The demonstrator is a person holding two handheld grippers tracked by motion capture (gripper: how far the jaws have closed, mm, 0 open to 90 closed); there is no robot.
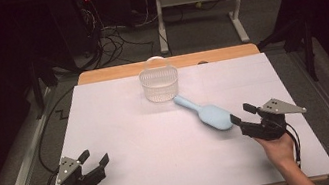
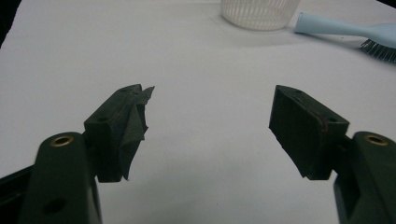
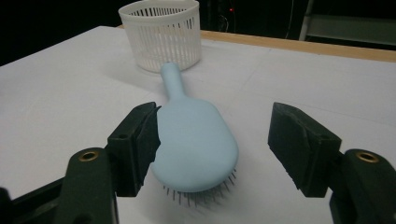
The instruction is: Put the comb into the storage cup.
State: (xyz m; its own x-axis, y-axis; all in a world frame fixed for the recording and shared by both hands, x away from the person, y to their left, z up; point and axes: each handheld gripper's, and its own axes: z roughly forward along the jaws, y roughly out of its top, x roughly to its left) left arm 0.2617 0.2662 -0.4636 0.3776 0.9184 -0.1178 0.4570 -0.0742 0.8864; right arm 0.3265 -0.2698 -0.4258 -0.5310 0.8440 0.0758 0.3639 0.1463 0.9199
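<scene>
A light blue hairbrush [image 1: 209, 114] lies bristles down on the white table [image 1: 135, 143], right of centre, its handle pointing at a white slotted basket [image 1: 159, 84] that stands upright at the back middle. My right gripper [image 1: 241, 114] is open at the brush's head. In the right gripper view the hairbrush [image 3: 194, 140] head lies between the jaws of the right gripper [image 3: 212, 140], close against the left one and well apart from the right one, with the basket [image 3: 161, 35] beyond. My left gripper [image 1: 94, 157] is open over bare table at the front left, holding nothing. Its own view shows the left gripper [image 2: 210, 121] with the basket [image 2: 259, 11] and hairbrush [image 2: 345, 30] far off.
A strip of wooden tabletop [image 1: 113, 73] shows behind the white sheet. Beyond it are dark floor, cables [image 1: 113, 42] and a white frame's legs [image 1: 236, 19]. A metal rail [image 1: 19, 177] runs along the table's left side.
</scene>
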